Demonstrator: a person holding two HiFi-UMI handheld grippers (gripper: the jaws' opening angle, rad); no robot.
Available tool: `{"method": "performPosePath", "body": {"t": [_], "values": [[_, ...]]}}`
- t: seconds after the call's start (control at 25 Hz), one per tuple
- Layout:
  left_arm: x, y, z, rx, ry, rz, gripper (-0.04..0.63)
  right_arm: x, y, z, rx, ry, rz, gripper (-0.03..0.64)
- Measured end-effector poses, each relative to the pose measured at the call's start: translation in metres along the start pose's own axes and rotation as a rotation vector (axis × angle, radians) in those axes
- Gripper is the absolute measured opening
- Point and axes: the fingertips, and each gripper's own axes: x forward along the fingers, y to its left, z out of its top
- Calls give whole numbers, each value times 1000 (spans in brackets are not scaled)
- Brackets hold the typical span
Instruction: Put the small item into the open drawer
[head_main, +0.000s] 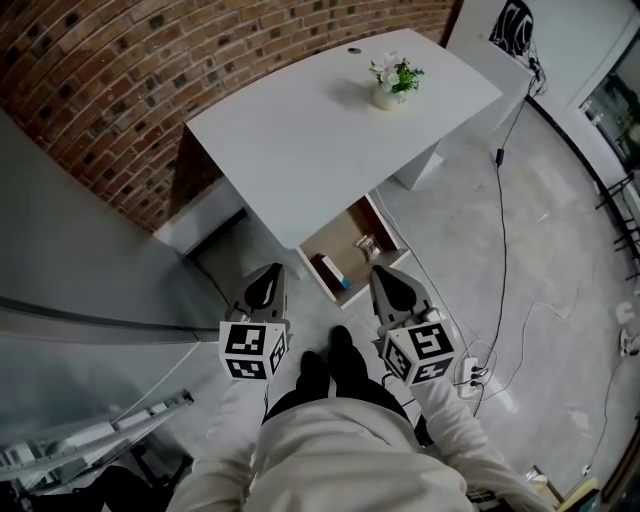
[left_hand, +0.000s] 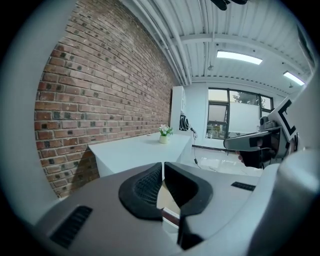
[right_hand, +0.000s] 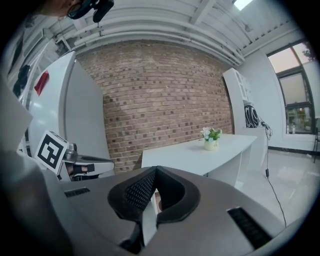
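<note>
Under the white desk (head_main: 320, 140) a wooden drawer (head_main: 391, 230) stands pulled open. Inside it lie a small white and blue box (head_main: 333, 270) and a small pale item (head_main: 367, 243). My left gripper (head_main: 270, 272) hovers just short of the drawer's near left corner, and my right gripper (head_main: 384, 272) just short of its near right corner. Both are shut with nothing between the pads. In the left gripper view the left gripper's (left_hand: 163, 167) jaws meet at the tips, and the right gripper (left_hand: 250, 142) shows to the side. The right gripper view shows my right gripper (right_hand: 155, 172) shut as well.
A potted flower (head_main: 393, 82) stands on the desk's far end. A brick wall (head_main: 150, 70) runs behind the desk, with a grey panel (head_main: 80, 250) at left. A cable (head_main: 503, 230) and a power strip (head_main: 470, 372) lie on the floor at right. My shoes (head_main: 335, 362) are below the drawer.
</note>
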Motion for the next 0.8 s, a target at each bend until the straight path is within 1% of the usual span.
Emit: {"method": "performPosePath", "body": {"t": [0.2,0.4,0.8], "values": [[-2,-2,6,12,-12,-20,29,-6,-2,1,43,-10,-23,26],[-3,1,8,13,-20,-25,29,-5,-3,-2,49,-5,-39,26],[7,3,13,-2,-32,-24,29,5,-9,-2,52,2,-39,26]]}}
